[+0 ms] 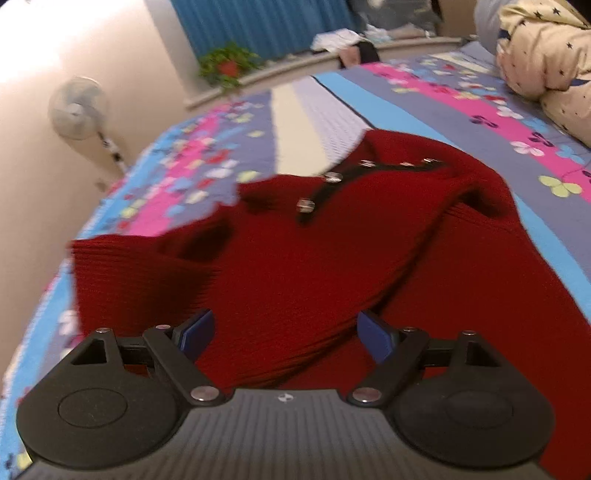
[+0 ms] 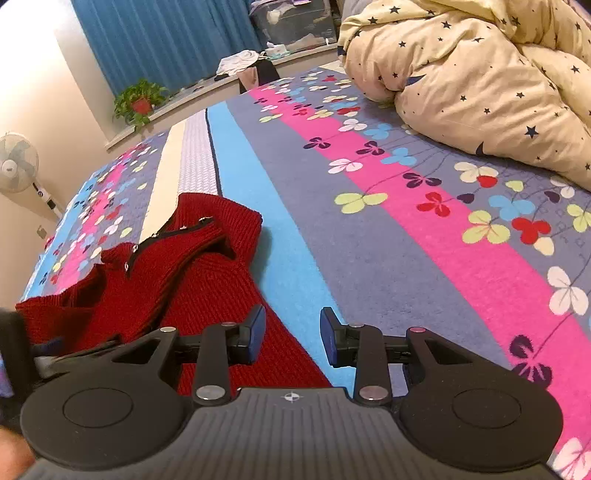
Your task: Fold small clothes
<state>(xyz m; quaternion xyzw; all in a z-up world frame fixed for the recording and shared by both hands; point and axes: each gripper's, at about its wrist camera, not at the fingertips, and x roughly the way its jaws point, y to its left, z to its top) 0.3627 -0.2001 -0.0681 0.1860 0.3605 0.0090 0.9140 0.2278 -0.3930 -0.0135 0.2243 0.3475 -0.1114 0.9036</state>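
A red knitted sweater with a dark, snap-studded placket lies rumpled on the bed, its collar towards the far side. My left gripper hovers just above the sweater's near part. It is open wide, with knit showing between the blue pads and nothing pinched. In the right wrist view the sweater lies to the left. My right gripper is at the sweater's right edge, jaws partly apart over the blue stripe of the sheet. Its left pad is over the knit and nothing is gripped.
The bed wears a flowered sheet striped pink, blue and grey. A bunched cream duvet with stars fills the far right. Beyond the bed are a window ledge with a potted plant, a blue curtain and a standing fan.
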